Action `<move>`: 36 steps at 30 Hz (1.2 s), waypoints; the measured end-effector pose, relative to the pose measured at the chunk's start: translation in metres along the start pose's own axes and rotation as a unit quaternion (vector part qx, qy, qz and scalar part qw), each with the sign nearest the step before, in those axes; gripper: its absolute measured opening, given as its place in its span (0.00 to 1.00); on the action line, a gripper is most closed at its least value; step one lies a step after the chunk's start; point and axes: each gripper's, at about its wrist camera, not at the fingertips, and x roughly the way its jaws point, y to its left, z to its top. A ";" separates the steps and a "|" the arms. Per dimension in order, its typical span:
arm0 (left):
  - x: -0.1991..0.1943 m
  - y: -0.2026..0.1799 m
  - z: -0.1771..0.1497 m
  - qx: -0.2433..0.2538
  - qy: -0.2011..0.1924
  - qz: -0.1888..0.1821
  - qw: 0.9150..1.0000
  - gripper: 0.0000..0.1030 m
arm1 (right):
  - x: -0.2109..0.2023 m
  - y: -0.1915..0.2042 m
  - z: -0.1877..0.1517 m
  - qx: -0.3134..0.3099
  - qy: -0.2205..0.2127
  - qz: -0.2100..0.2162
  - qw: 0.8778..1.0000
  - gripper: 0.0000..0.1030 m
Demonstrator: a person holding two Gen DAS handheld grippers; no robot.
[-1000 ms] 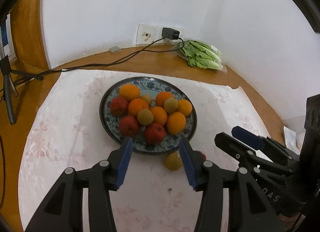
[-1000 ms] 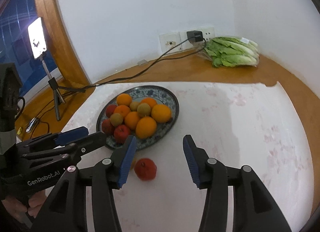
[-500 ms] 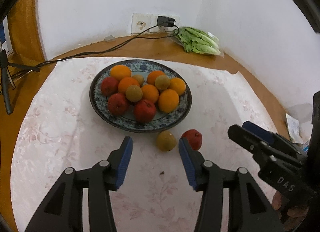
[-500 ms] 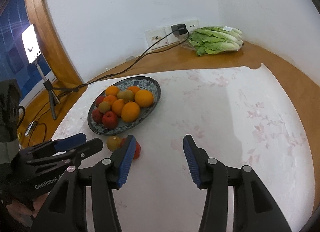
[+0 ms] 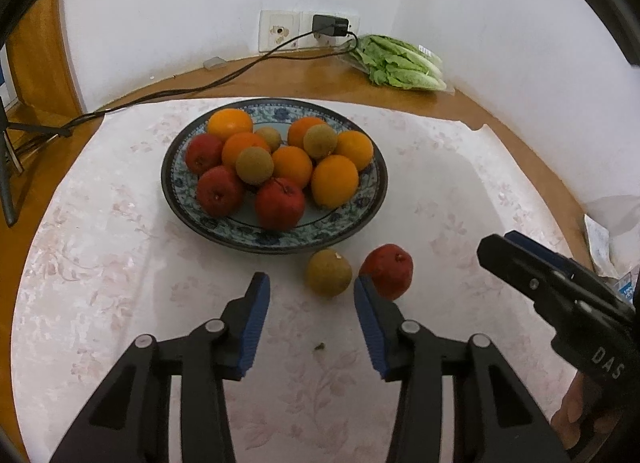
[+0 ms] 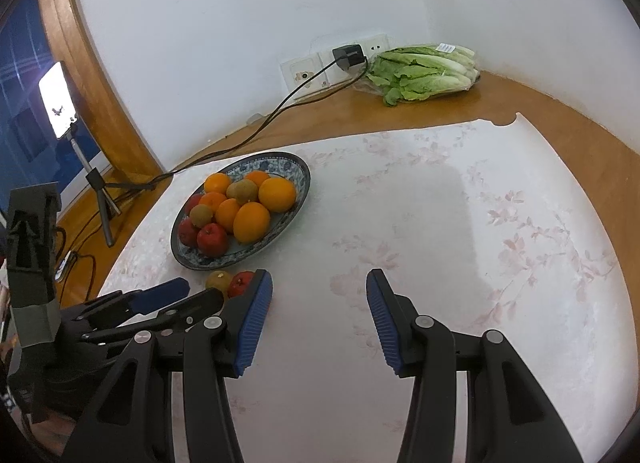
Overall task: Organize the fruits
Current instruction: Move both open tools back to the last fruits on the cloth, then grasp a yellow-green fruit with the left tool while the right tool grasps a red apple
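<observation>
In the left wrist view, the plate [image 5: 276, 241] of fruit fills the upper centre. Below it the left tool [image 5: 311, 295], empty and closing, nears the brown fruit [image 5: 329, 272] and red apple [image 5: 387, 270]; centre it first. The right tool [image 6: 319, 295] hangs released, lower centre.

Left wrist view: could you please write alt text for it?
A left gripper, its jaws closing with nothing between them, points at a brown fruit and a red apple lying on the tablecloth beside a plate piled with fruit. The right gripper enters from the right.
</observation>
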 end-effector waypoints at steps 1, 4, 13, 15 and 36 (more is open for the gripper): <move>0.002 0.000 0.000 -0.001 0.002 0.000 1.000 0.42 | 0.000 0.000 0.000 0.000 0.000 0.000 1.000 0.49; 0.006 -0.001 0.001 -0.002 0.005 -0.002 1.000 0.41 | 0.000 -0.001 -0.001 0.002 0.001 0.000 1.000 0.49; 0.008 -0.007 0.003 0.012 0.002 -0.012 1.000 0.26 | 0.003 -0.001 -0.003 0.007 0.005 0.003 1.000 0.49; 0.007 -0.007 0.003 0.010 0.003 -0.015 1.000 0.26 | 0.004 0.000 -0.004 0.007 0.006 0.004 1.000 0.49; -0.022 0.036 -0.003 -0.037 -0.019 -0.014 0.999 0.26 | 0.027 0.045 -0.012 -0.041 0.054 0.020 0.997 0.49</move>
